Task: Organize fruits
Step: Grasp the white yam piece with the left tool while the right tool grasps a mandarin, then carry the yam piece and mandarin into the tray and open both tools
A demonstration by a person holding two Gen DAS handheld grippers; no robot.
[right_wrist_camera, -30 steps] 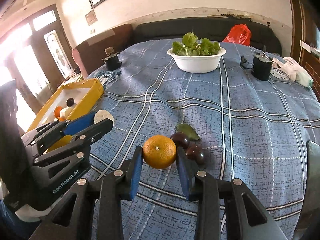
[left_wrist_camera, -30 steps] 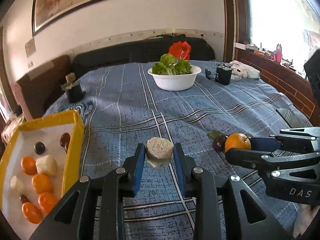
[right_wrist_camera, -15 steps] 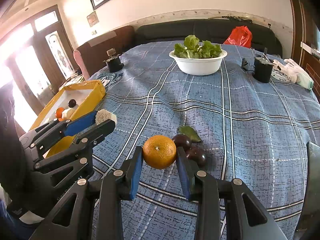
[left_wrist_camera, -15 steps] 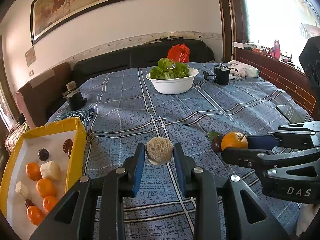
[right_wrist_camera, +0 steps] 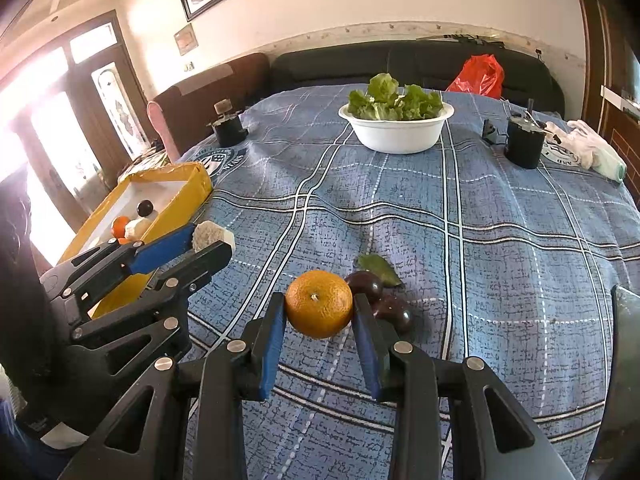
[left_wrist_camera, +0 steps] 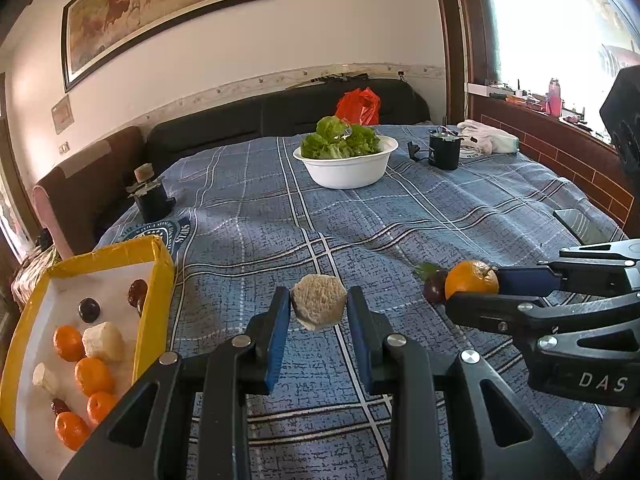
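The pale peeled fruit chunk (left_wrist_camera: 319,306) sat pinched between the blue pads of the left tool (left_wrist_camera: 319,312), held above the cloth with its rough cut face turned toward the camera; its long axis could not be told. To its right the right tool (right_wrist_camera: 319,314) gripped an orange (right_wrist_camera: 319,304) by its sides, stem dimple facing the camera. Just behind that orange, two dark plums (right_wrist_camera: 378,298) lay touching each other on the cloth with a green leaf (right_wrist_camera: 378,266) beside them.

At the left edge stood a yellow tray (left_wrist_camera: 160,276) with a white floor. In it the left wrist view showed five oranges (left_wrist_camera: 93,376), two pale chunks (left_wrist_camera: 102,342) and four dark fruits (left_wrist_camera: 89,309), loosely spread and mostly apart.

Everything rested on a bench covered by a blue plaid cloth (left_wrist_camera: 460,216) crossed by white and dark lines and rumpled in low folds. Farther back on it stood one white bowl (left_wrist_camera: 346,168) heaped with green lettuce (left_wrist_camera: 340,142), two black cylindrical holders (left_wrist_camera: 444,152), one at the left edge and one at the right, and a bundle of white cloth (left_wrist_camera: 486,140) at the far right.

Beyond the bench ran a dark sofa (left_wrist_camera: 256,124) carrying a red plastic bag (left_wrist_camera: 358,106). A framed painting (left_wrist_camera: 160,12) hung on the white wall above, a bright window (left_wrist_camera: 552,32) lit the right side, and glazed doors (right_wrist_camera: 60,120) glowed at the left in the right wrist view.
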